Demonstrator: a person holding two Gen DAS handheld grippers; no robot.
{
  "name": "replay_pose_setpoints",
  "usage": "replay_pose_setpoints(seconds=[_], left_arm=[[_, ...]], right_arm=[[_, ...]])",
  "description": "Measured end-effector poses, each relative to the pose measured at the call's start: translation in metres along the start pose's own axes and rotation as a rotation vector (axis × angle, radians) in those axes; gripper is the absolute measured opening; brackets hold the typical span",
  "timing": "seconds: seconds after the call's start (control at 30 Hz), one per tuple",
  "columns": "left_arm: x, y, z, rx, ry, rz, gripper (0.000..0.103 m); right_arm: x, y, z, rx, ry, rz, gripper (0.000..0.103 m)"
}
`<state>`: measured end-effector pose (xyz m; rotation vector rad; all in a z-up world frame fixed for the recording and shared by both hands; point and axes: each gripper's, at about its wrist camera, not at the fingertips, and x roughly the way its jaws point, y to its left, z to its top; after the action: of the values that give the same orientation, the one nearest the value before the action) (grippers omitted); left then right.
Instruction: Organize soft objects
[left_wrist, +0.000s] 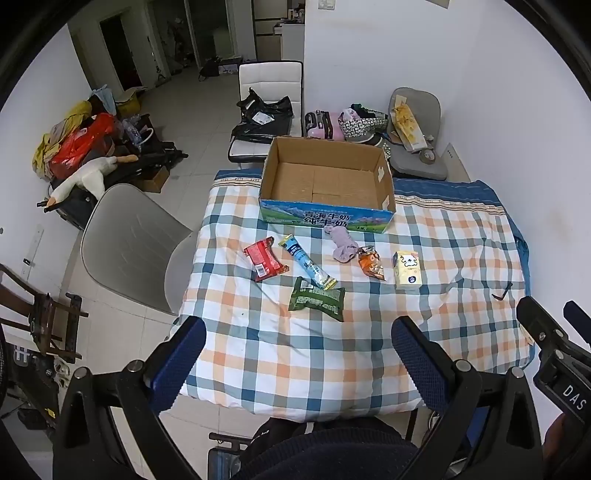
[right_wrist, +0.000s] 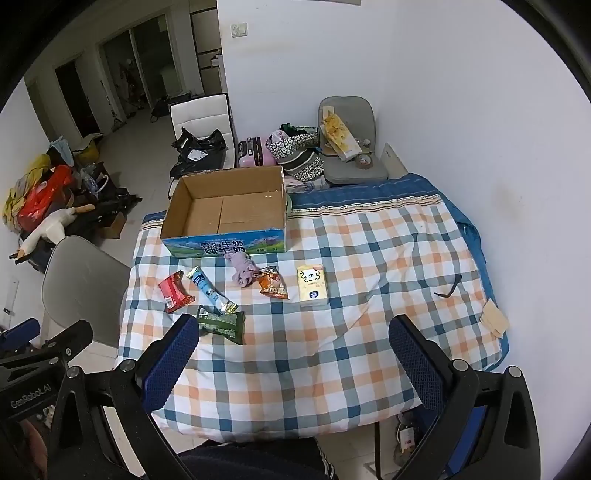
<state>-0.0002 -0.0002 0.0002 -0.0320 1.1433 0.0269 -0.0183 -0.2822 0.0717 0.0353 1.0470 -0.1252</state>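
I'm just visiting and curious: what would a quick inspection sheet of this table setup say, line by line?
Surface: table under a checked cloth, rumpled.
Job's things: open cardboard box, nothing inside; in front of it lie a red packet, blue-white tube packet, green packet, lilac cloth, orange packet and tissue pack.
Clutter: dark bent strip and tan paper near the cloth's right edge.
Grippers: left gripper and right gripper both open, holding nothing.
Cables: nothing seen.
Surroundings: grey chair beside the table, bags and a plush goose on the floor.
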Motion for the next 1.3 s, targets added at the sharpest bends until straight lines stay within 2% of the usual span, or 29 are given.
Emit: replay_pose_setpoints(seconds=[0.47, 0.57, 0.73, 0.93, 1.3], left_arm=[[0.0, 0.0, 0.0, 0.001, -0.006, 0.0, 0.103], [-0.012, -0.011, 0.008, 0.002, -0.011, 0.003, 0.103], [-0.014, -0.01, 0.008, 0.002, -0.016, 0.001, 0.103], [-0.029, -0.006, 0.029, -0.002, -0.037, 0.009, 0.103], [-0.031, 0.0, 0.019, -0.005, -0.068, 0.007, 0.103]], right_arm=[[-0.003, -0.001, 0.001, 0.006, -0.003, 0.003, 0.103], [-0.003, -0.001, 0.001, 0.007, -0.003, 0.003, 0.103], [-0.005, -0.001, 0.001, 0.008, -0.005, 0.002, 0.103], [-0.007, -0.001, 0.0, 0.008, -0.01, 0.003, 0.103], [-0.015, 0.008, 0.009, 0.004, -0.026, 0.002, 0.103]])
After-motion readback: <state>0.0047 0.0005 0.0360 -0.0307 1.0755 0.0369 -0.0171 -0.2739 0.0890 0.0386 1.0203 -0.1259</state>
